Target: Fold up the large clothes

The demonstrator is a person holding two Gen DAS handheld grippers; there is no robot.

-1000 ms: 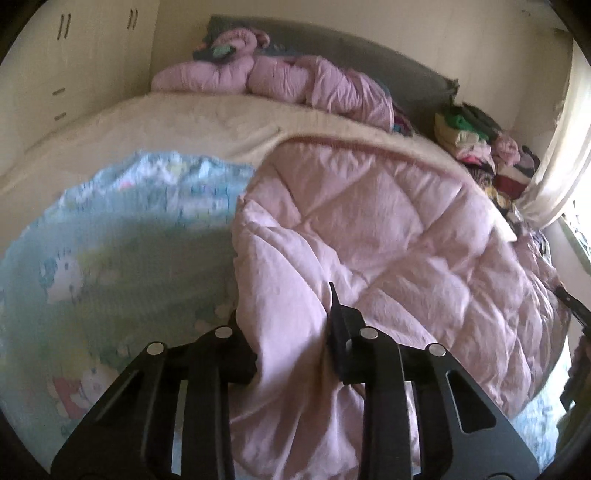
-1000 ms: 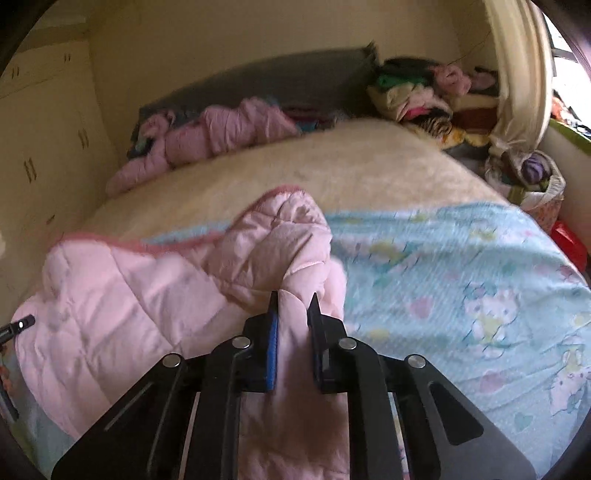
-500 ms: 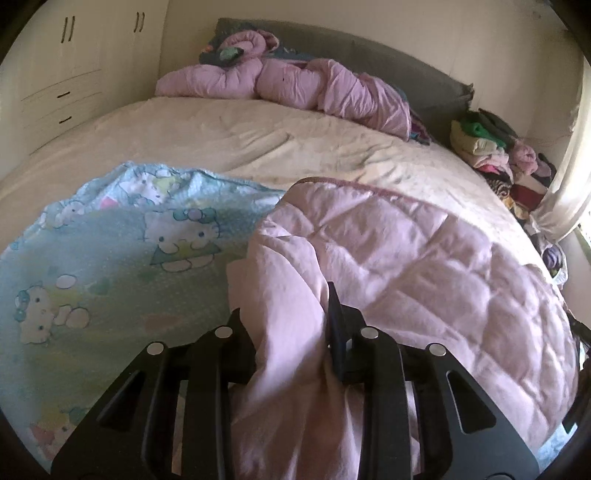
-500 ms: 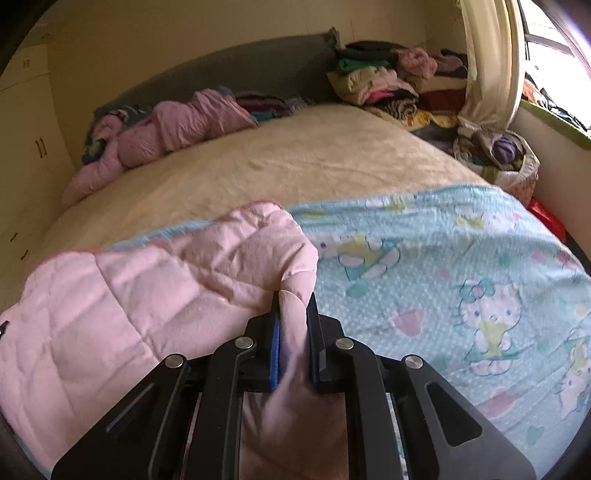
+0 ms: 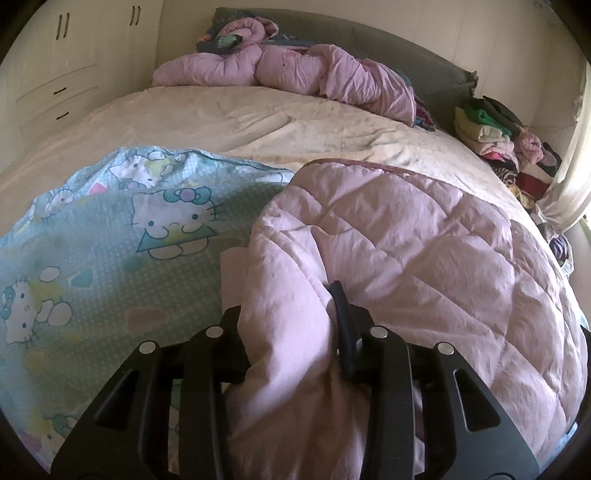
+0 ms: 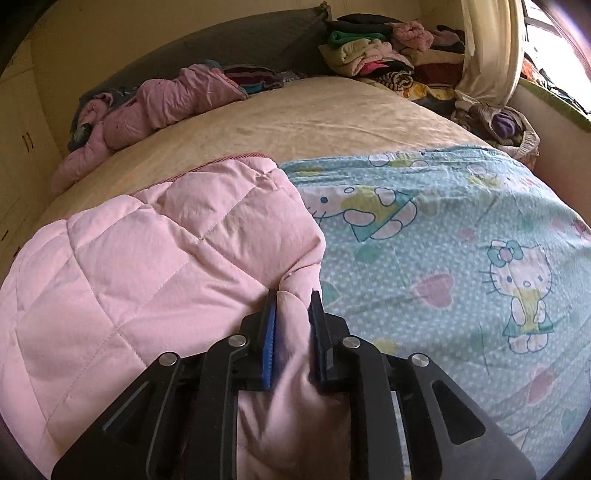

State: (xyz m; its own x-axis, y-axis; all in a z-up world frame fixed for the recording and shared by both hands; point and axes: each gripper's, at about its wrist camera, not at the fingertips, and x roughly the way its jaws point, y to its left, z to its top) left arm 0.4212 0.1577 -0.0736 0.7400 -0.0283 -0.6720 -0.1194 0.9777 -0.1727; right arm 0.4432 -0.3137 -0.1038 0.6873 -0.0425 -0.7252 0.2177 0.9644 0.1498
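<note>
Pink quilted fabric bunches between both pairs of tongs: the left gripper [image 5: 288, 314] and right gripper [image 6: 291, 317] each have a fold of the pink quilt [image 5: 406, 240] between narrow, opening jaws, probably letting go after laying it doubled over the cartoon-print sheet [image 6: 461, 229]. Beyond the quilt's piped edge, bare mattress offers open room toward the headboard [image 5: 369, 33].

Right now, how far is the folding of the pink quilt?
Done: the pink quilt is already doubled over, pink side up, on its cartoon-print side. In hand: the left gripper and right gripper have quilt folds between their jaws, which are opening. Left: further folds to make it compact.
</note>
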